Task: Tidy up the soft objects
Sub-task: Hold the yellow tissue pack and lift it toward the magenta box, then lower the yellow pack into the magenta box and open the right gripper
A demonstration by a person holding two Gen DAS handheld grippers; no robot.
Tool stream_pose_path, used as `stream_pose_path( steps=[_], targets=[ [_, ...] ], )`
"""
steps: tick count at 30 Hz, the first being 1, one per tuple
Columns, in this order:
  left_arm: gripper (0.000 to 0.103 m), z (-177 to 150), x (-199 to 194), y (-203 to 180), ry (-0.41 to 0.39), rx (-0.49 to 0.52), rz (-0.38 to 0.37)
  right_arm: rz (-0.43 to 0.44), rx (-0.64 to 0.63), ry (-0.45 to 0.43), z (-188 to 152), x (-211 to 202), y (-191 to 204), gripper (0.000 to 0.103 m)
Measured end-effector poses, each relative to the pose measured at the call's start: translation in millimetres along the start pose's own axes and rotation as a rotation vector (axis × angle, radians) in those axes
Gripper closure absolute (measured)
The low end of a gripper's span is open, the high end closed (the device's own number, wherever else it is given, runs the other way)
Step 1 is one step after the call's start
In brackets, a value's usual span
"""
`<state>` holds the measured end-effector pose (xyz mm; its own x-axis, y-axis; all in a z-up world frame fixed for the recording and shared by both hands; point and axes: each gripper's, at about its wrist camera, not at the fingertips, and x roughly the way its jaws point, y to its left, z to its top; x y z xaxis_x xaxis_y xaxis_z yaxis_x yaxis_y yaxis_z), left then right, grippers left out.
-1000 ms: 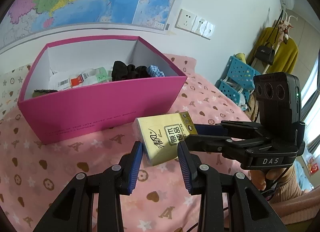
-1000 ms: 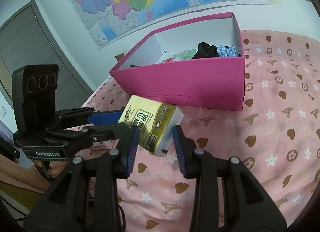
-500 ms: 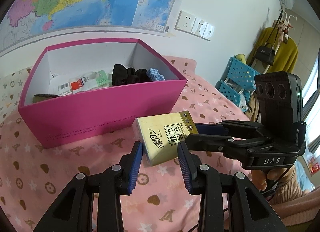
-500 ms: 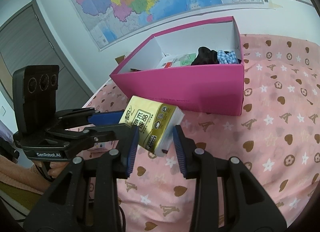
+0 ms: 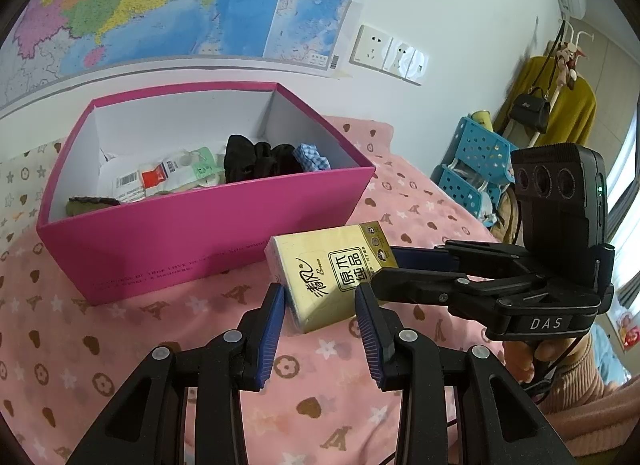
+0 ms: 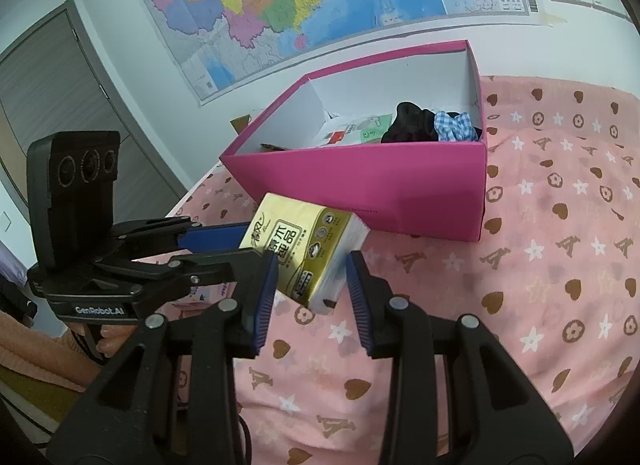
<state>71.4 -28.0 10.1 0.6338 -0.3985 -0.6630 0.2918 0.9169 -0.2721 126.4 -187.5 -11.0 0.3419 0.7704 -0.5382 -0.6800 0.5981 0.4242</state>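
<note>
A yellow tissue pack [image 5: 332, 277] [image 6: 296, 249] hangs just above the pink bedsheet, in front of the pink box [image 5: 200, 241] [image 6: 360, 181]. My left gripper [image 5: 320, 301] [image 6: 240, 245] is shut on one end of the pack. My right gripper [image 6: 310, 277] [image 5: 386, 267] comes in from the opposite side and is shut on the other end. The box stands open and holds a black cloth [image 5: 256, 161], a blue checked cloth [image 5: 312, 157] and some packets [image 5: 168, 173].
The patterned pink bedsheet [image 6: 540, 265] spreads around the box. A wall with a map [image 5: 180, 5] and sockets rises right behind it. Blue baskets [image 5: 472, 169] and a yellow garment [image 5: 572, 105] stand off the bed's right side. A person's hand [image 5: 524, 361] holds the right gripper.
Both grippers keep their hold on the tissue pack. The view has drifted only slightly, with the box a little lower in both pictures.
</note>
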Motion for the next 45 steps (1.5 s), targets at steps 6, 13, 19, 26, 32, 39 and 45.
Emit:
stream_pose_path(
  steps=[6,13,19,26,32,39,45],
  targets=[
    [0.067,0.3,0.0,0.1,-0.002,0.0,0.001,-0.001,-0.001,-0.002,2.0,0.5,-0.2,0.064],
    [0.067,4.6,0.4,0.5,-0.005,0.005,0.003,0.0,-0.006,-0.008,6.2,-1.5,-1.9,0.064],
    [0.067,7.0,0.8,0.4,-0.009,0.006,0.005,-0.001,-0.012,-0.011,8.1,-2.0,-2.5,0.064],
    [0.067,8.9,1.4,0.2,-0.012,0.012,0.007,-0.006,-0.018,-0.018,9.3,-3.5,-1.3,0.064],
    [0.067,11.4,2.3,-0.2,-0.015,0.018,0.011,-0.008,-0.024,-0.019,11.5,-2.9,-1.4,0.064],
    [0.067,14.8,3.5,1.6,-0.019,0.011,0.008,-0.01,-0.029,-0.027,15.4,-3.9,-1.2,0.064],
    [0.067,17.6,4.4,2.7,-0.024,0.014,0.014,-0.012,-0.037,-0.034,18.3,-3.9,0.8,0.064]
  ],
)
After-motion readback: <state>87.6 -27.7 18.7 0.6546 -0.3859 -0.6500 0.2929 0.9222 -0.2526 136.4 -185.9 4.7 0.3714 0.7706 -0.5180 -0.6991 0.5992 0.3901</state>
